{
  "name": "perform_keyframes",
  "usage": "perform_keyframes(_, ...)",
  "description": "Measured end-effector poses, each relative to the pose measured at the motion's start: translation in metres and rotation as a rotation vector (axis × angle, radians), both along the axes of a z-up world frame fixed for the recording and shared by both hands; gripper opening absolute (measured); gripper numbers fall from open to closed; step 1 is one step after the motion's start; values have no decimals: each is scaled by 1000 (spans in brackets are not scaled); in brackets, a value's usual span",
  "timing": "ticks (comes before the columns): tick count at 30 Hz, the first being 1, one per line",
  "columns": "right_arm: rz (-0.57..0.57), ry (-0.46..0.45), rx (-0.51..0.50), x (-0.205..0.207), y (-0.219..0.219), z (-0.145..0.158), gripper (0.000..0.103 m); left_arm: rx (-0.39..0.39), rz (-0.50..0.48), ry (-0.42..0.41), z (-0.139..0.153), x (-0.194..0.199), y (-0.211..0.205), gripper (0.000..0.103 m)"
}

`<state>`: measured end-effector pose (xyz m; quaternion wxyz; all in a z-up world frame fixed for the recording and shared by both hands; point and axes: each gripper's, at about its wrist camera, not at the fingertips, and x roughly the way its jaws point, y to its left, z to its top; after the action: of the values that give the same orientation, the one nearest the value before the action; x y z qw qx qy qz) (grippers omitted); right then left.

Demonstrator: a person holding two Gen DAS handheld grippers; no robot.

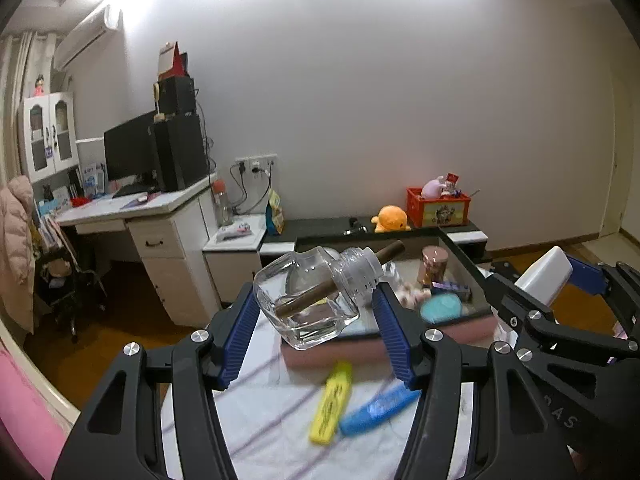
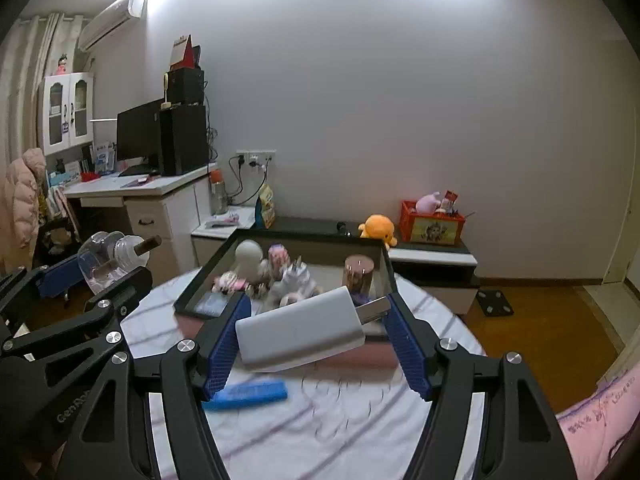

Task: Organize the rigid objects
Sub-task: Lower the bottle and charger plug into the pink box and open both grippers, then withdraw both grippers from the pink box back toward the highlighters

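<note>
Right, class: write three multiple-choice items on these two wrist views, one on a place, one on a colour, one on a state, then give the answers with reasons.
1. Where do the small figurines lie?
A. in the dark tray
B. on the floor
C. on the desk

2. What colour is the marker beside the blue one on the cloth?
A. red
B. yellow
C. black

3. What is the right gripper doing?
A. hanging empty
B. pressing the cloth
C. gripping a white charger

Answers:
1 A: the figurines sit inside the dark tray.
2 B: a yellow marker lies beside the blue marker.
3 C: the right gripper clamps the white charger between its pads.
</note>
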<state>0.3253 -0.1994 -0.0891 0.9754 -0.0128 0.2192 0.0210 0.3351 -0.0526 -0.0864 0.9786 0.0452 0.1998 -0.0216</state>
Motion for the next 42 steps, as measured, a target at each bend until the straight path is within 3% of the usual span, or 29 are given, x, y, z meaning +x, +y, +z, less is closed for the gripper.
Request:
perform_keyframes(4,1,-4,-14,31,-3,3,70,18,-12,-28,3,35,-8,59)
perform_keyframes(15,-18,52,-32,123,-20,-17,70,34,-109,21,-24,139,-28,59)
perform_keyframes(24,1,224,-23,180,-29,-73,70,56,-130,234,-81,197,-40,60)
perform_keyframes(27,19,252,3,183,-32,-84,70,70,-114,236,-85,196,-40,66)
perform_keyframes(31,34,255,40,179,-33,-81,72,57,-72,211,-75,186,-29,85)
perform_keyframes(32,33,247,45,177,-35,-78,79,44,-71,193,-70,180,-25,90)
perform_keyframes(33,20,227,37,171,-35,-72,84,33,-68,179,-65,175,-21,92)
perform_keyframes(40,13,88,7,112,-24,-22,85,-34,-33,25,-21,103,4,103)
perform_keyframes(42,9,41,-2,88,-19,-9,90,-40,-42,-16,-10,77,11,103)
